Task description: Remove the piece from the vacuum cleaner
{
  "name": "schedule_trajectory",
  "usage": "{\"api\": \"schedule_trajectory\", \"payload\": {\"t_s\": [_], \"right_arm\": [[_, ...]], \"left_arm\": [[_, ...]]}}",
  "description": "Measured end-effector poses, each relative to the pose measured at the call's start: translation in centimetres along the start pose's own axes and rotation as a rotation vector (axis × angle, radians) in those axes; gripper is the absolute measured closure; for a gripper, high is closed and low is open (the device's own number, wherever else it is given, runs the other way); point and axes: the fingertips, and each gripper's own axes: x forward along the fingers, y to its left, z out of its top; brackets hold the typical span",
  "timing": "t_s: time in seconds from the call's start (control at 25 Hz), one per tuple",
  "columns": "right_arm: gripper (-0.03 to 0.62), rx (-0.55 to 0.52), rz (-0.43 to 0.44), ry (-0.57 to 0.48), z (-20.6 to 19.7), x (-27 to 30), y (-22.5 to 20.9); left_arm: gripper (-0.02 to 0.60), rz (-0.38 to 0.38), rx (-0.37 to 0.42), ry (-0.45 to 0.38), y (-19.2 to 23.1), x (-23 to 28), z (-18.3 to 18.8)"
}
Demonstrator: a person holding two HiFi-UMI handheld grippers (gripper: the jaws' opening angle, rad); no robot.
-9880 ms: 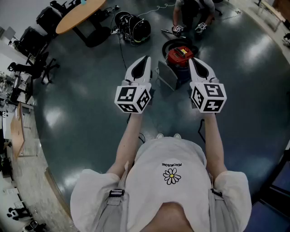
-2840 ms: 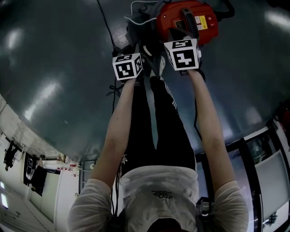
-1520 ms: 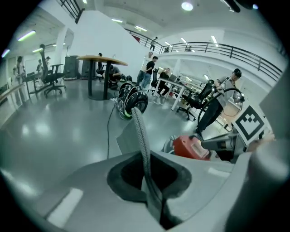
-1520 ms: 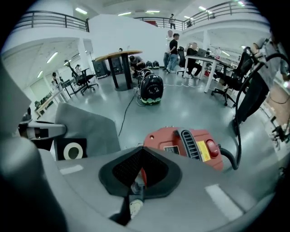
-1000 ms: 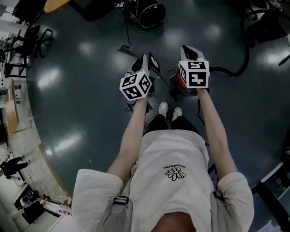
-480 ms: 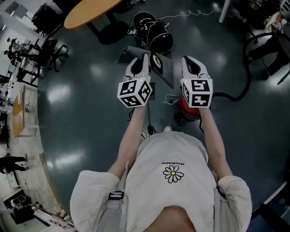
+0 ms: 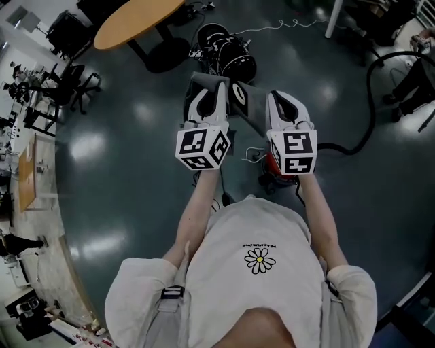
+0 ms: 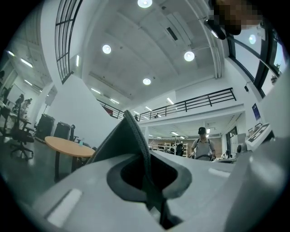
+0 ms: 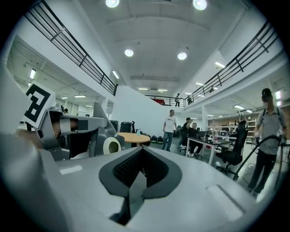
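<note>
The grey piece, a flat panel with a white ring on it, is off the floor and held up in front of me. My left gripper is shut on its left edge; in the left gripper view the piece rises as a thin dark wedge out of the left gripper. My right gripper hovers beside the piece, shut, with nothing between its pads. The right gripper view shows the piece's white ring. The red vacuum cleaner stands on the floor under my right hand.
The vacuum's black hose loops off to the right. A round wooden table and a black bundle of gear lie ahead, with office chairs at the left. People stand by desks in the hall.
Both grippers have risen from the vacuum cleaner, the left one carrying the grey piece up with it. The vacuum now sits low, under my right hand.
</note>
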Motion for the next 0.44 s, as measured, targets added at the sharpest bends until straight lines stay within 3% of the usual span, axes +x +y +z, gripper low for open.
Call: {"api": "schedule_trajectory", "payload": {"t_s": [0.44], "right_arm": [[0.571,-0.013,-0.003,0.012,-0.8,-0.8,0.8]], "left_arm": [[0.564,-0.026,-0.006,0.033,-0.9,-0.9,-1.2]]}}
